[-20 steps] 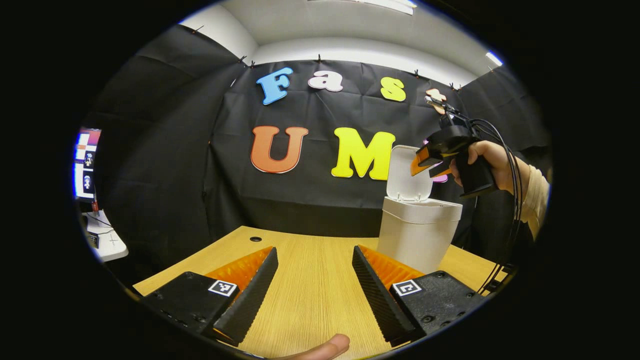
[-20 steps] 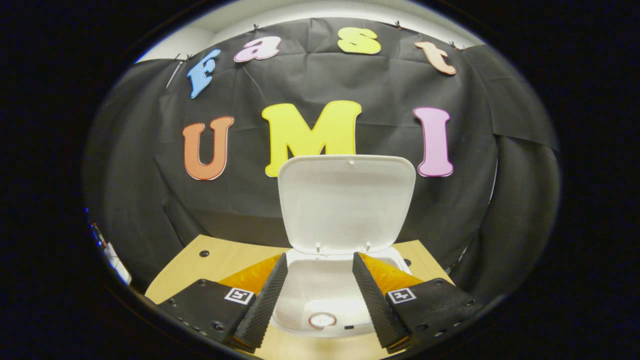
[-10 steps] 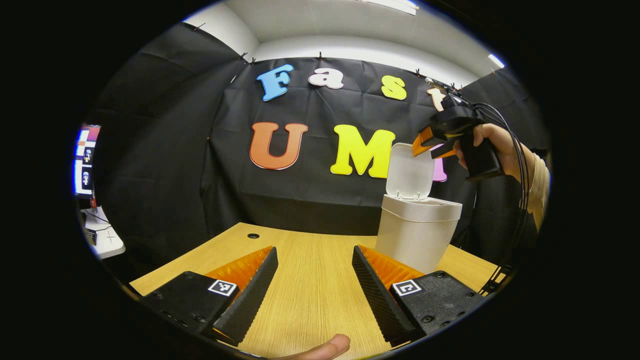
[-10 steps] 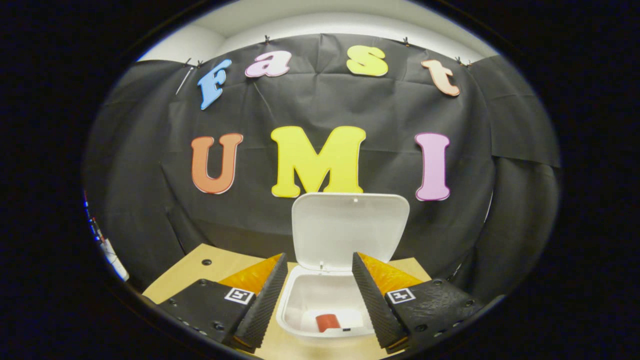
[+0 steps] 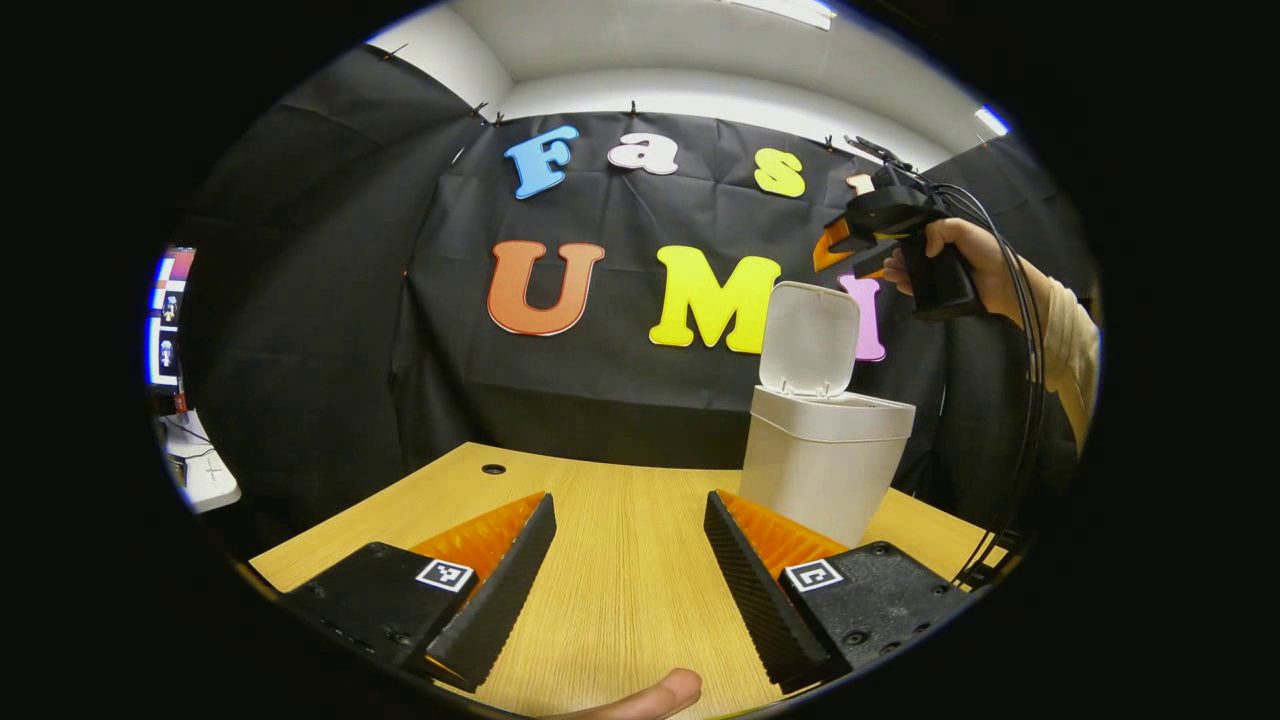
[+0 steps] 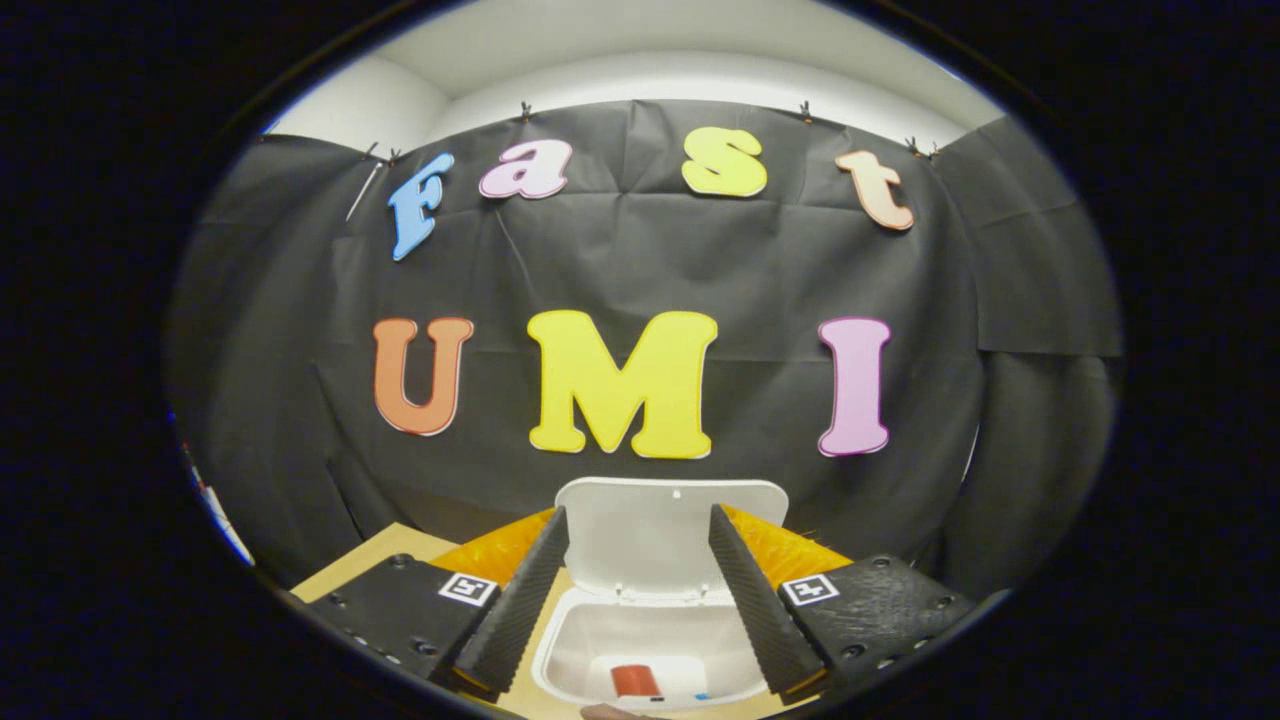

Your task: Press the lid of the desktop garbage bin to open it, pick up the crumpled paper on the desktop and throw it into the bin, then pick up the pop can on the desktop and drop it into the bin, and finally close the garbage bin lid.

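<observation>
A white garbage bin (image 5: 822,465) stands on the wooden desk (image 5: 620,580) at the right, its lid (image 5: 810,338) upright and open. In the right gripper view the bin (image 6: 575,660) lies below, lid (image 6: 660,530) raised, and a red pop can (image 6: 634,680) rests at the bottom of it. My right gripper (image 6: 637,600) hangs open and empty above the bin; in the left gripper view that gripper (image 5: 845,250) is held by a hand high over the lid. My left gripper (image 5: 628,585) is open and empty, low over the desk, left of the bin.
A round cable hole (image 5: 493,468) sits near the desk's far left edge. A screen (image 5: 165,320) and a white side table (image 5: 205,480) stand beyond the desk at the left. A fingertip (image 5: 650,695) shows at the bottom edge of the left gripper view.
The right gripper has risen away from the bin, which now looks smaller and lower in its view; the pop can lies inside. The left gripper has barely shifted.
</observation>
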